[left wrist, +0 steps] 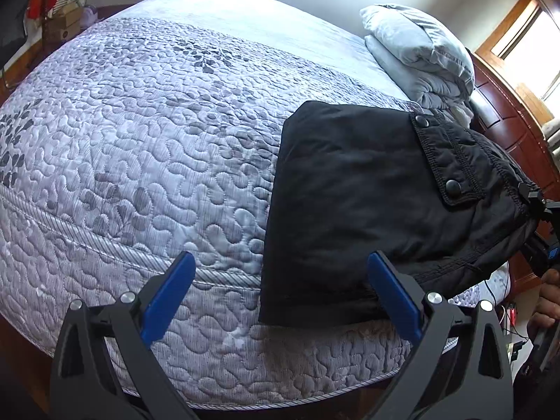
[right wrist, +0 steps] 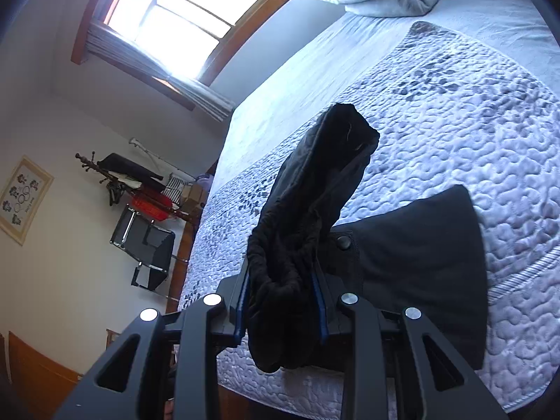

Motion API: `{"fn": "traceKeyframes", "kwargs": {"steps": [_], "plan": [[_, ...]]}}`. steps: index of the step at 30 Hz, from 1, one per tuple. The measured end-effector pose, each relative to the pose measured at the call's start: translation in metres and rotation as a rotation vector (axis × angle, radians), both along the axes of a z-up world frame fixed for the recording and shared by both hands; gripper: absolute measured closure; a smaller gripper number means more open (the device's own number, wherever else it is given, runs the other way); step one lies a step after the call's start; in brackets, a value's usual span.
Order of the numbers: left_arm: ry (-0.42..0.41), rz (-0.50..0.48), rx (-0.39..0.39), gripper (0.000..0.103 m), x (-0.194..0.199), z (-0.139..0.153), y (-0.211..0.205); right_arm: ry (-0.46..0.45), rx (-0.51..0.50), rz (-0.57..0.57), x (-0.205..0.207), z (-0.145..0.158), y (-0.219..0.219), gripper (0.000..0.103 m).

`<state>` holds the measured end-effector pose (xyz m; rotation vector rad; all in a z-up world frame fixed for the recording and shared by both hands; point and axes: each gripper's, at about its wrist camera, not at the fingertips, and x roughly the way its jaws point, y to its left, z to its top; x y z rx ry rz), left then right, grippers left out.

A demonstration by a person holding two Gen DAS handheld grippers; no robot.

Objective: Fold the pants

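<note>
Black pants (left wrist: 357, 203) lie folded into a compact block at the near edge of the quilted bed (left wrist: 140, 122); a pocket flap with two snap buttons faces up. My left gripper (left wrist: 280, 273) is open and empty, its right blue finger (left wrist: 392, 294) touching the pants' near edge. My right gripper (right wrist: 281, 297) is shut on the gathered waistband end of the pants (right wrist: 297, 245), lifting that bunch off the bed (right wrist: 455, 122). The right gripper also shows at the right edge of the left wrist view (left wrist: 540, 217).
Folded grey bedding (left wrist: 420, 49) lies at the far side of the bed. A dark wooden headboard (left wrist: 507, 133) stands right of the pants. A window (right wrist: 182, 17), a coat rack with clutter (right wrist: 140, 182) and a folding chair (right wrist: 143, 245) stand beyond the bed.
</note>
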<state>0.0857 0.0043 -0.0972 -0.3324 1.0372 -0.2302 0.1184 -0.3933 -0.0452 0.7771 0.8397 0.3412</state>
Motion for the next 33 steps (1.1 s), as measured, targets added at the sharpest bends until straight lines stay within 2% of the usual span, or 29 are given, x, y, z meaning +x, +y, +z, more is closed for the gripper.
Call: {"fn": "traceKeyframes", "kwargs": {"steps": [7,18,33], "plan": [[0.006,-0.029,0.017,0.005,-0.002,-0.002,-0.010,0.048,0.022,-0.053,-0.009,-0.024,-0.021,0.073],[0.006,-0.067,0.052,0.005,-0.002,0.000,-0.024,0.161,0.086,-0.126,-0.014,-0.086,-0.046,0.073],[0.027,-0.104,0.067,0.005,-0.002,-0.007,-0.038,0.212,0.132,-0.158,-0.043,-0.135,-0.054,0.073]]}}
